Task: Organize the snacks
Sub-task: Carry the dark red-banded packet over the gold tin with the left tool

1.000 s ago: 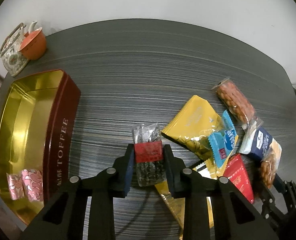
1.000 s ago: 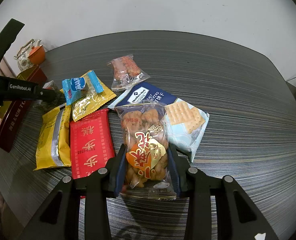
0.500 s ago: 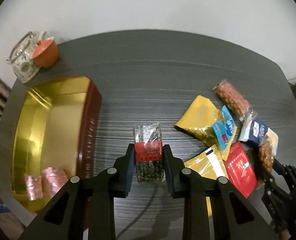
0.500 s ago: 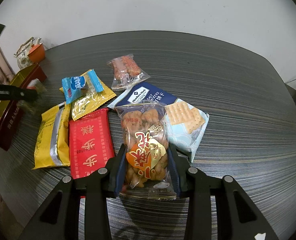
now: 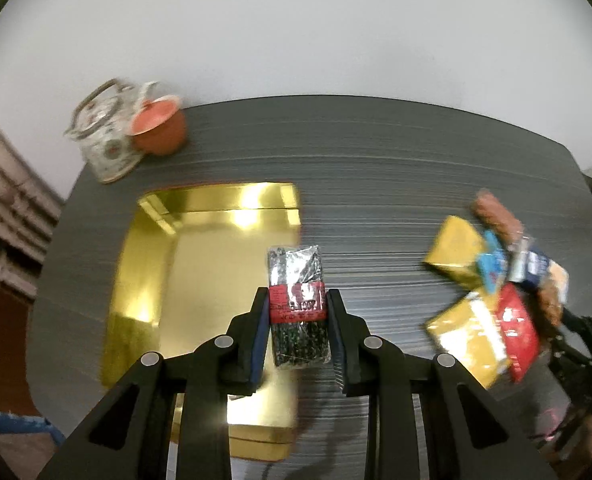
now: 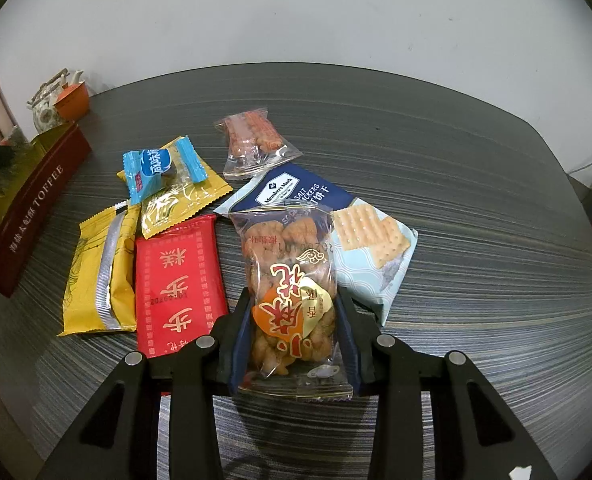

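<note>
My left gripper (image 5: 297,312) is shut on a dark seaweed packet with a red band (image 5: 297,300) and holds it above the right edge of the open gold toffee tin (image 5: 199,264). My right gripper (image 6: 293,320) is shut on a clear bag of fried dough twists (image 6: 291,292), low over the table. The tin with its dark red side (image 6: 31,208) shows at the left of the right wrist view, with the left gripper's tip over it.
On the dark table (image 6: 476,184) lie a red packet (image 6: 177,280), two yellow packets (image 6: 95,276), a blue candy (image 6: 155,168), a clear bag of orange snacks (image 6: 251,142) and a cracker pack (image 6: 360,236). A teapot and orange cup (image 5: 135,132) stand at the far left.
My left gripper has carried the seaweed packet left, from beside the snack pile to above the tin's right edge. The right gripper has stayed put with its bag.
</note>
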